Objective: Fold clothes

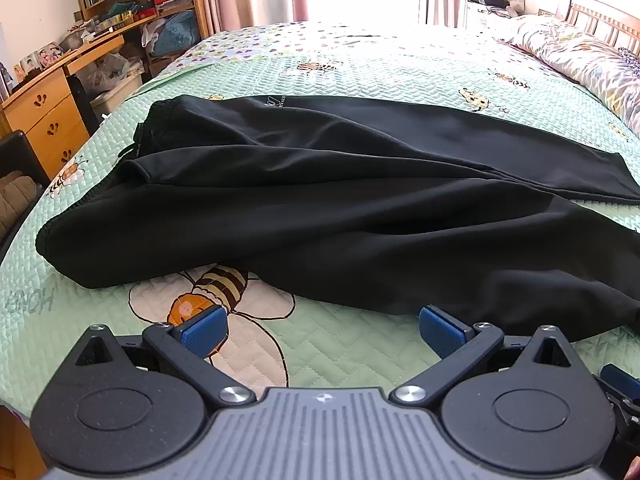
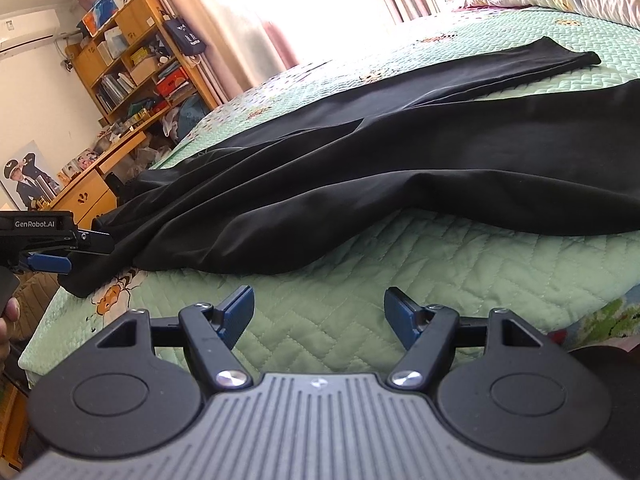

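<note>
A pair of black trousers (image 1: pixel 320 208) is laid out on the green quilted bedspread (image 1: pixel 360 344). Its long axis runs across the bed, with the waistband directed toward the wooden desk (image 1: pixel 44 112) and the leg ends toward the pillow (image 1: pixel 580 52) side. The left gripper (image 1: pixel 322 330) is held just short of the near edge, jaws apart, nothing between them. The right gripper (image 2: pixel 319 312) is likewise spread and empty above bare quilt.
</note>
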{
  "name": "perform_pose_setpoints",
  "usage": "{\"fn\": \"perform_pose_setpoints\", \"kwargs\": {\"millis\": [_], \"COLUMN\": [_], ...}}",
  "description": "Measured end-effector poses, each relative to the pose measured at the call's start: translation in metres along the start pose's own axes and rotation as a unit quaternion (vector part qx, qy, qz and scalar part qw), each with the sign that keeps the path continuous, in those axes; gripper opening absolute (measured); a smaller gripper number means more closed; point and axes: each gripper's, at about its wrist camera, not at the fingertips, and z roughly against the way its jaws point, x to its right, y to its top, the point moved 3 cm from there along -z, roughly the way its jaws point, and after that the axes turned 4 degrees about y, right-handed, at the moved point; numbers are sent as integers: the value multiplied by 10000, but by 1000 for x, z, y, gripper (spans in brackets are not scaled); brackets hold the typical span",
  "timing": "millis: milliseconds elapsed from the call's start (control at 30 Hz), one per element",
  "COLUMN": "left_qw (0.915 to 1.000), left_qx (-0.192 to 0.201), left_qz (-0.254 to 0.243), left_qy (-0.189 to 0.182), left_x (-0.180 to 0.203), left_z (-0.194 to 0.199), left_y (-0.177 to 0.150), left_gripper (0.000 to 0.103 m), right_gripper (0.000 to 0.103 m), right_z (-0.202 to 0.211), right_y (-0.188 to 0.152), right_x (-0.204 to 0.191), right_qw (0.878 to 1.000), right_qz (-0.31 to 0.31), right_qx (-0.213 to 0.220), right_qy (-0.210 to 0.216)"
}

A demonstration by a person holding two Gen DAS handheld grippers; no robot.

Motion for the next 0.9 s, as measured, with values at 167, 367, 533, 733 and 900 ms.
{"fn": "perform_pose_setpoints", "kwargs": {"millis": [167,367,533,733,900], "left_qw": [10000,10000,10000,9989,9943], "left_qx": [-23,-50,-80,-120,-259], "left_qz": [7,13,49,420,989], "left_qy": [9,13,-14,-144,-310], "left_x": [-1,-2,-8,-46,-89], "left_z": [-2,-5,-10,-27,-53], "left_y": [-1,-1,-3,2,11], "left_gripper": [102,102,102,102,102], "right_gripper": [73,73,73,73,73], "right_z": [-1,-2,-1,7,-10], "right_y": [-1,-1,-1,7,21], "right_x": [-1,-2,-3,-30,-86], "right_qw": [10000,10000,10000,9954,9470], "right_qz": [9,9,33,908,3150], "right_qx": [-16,-27,-1,294,548], "right_qy": [-1,0,18,11,-322]}}
